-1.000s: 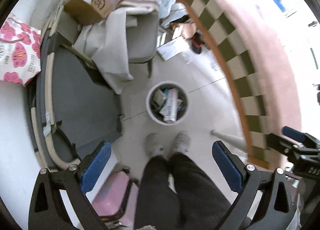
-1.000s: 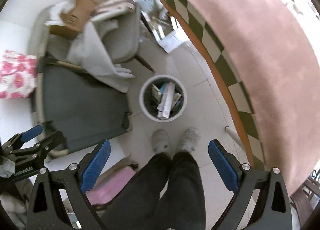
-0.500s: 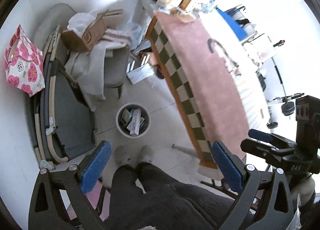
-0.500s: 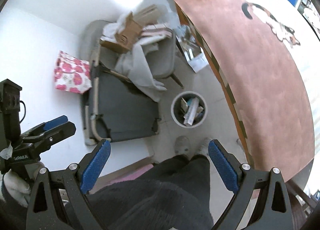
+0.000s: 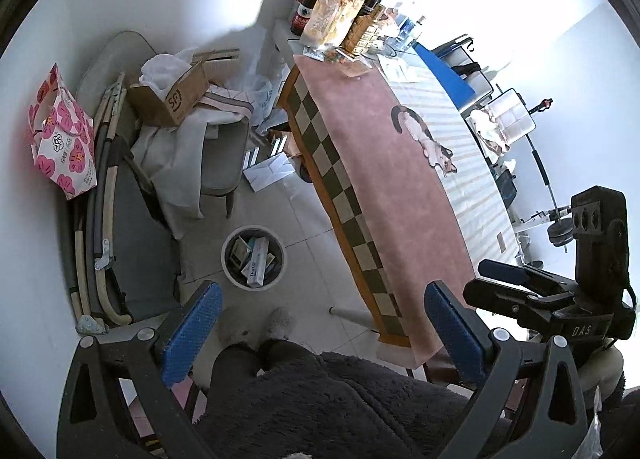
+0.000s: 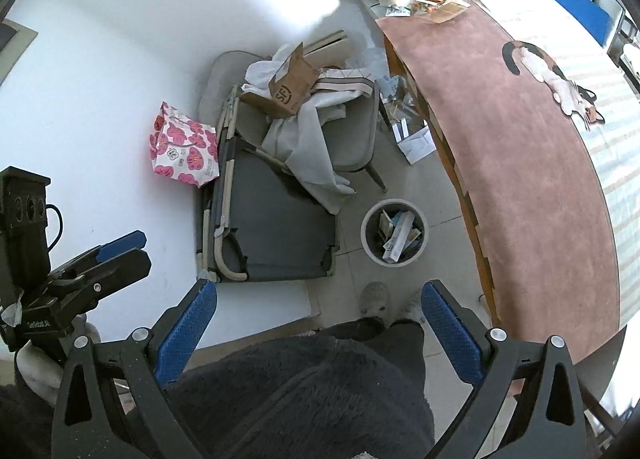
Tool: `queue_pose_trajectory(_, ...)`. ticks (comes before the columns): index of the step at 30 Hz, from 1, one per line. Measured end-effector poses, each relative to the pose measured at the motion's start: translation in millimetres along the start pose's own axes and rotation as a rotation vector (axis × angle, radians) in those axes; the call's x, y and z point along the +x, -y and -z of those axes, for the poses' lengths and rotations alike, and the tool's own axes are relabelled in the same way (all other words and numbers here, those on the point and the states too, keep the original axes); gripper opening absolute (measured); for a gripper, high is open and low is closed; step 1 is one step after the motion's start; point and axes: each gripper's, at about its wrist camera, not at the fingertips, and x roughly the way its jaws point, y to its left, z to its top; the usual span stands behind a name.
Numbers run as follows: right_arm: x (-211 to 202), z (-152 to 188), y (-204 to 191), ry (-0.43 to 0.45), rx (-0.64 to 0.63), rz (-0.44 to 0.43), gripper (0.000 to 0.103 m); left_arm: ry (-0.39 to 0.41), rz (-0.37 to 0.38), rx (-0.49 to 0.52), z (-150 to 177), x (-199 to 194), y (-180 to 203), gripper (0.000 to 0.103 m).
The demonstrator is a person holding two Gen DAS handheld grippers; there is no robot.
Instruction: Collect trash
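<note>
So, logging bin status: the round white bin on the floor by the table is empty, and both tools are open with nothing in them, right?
Not empty: the left wrist view shows the round white bin holding boxes and cartons. The rest is right: left tool and right tool are open, holding nothing.

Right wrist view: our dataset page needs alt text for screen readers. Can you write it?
An open, empty right claw points down at a white trash bin holding cartons, on tiled floor beside a pink-clothed table. Left of the bin lie a folded grey cot, a cluttered chair and a floral bag; the left claw shows at far left.
</note>
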Motion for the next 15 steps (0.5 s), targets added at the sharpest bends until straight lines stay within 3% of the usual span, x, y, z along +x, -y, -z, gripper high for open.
queue_pose_trajectory(15,-4.2,7.0,-8.8,-0.001,0.0,-0.011,0.103,0.013,0.028,0.013,9.7,-5.1,3.1,0.103)
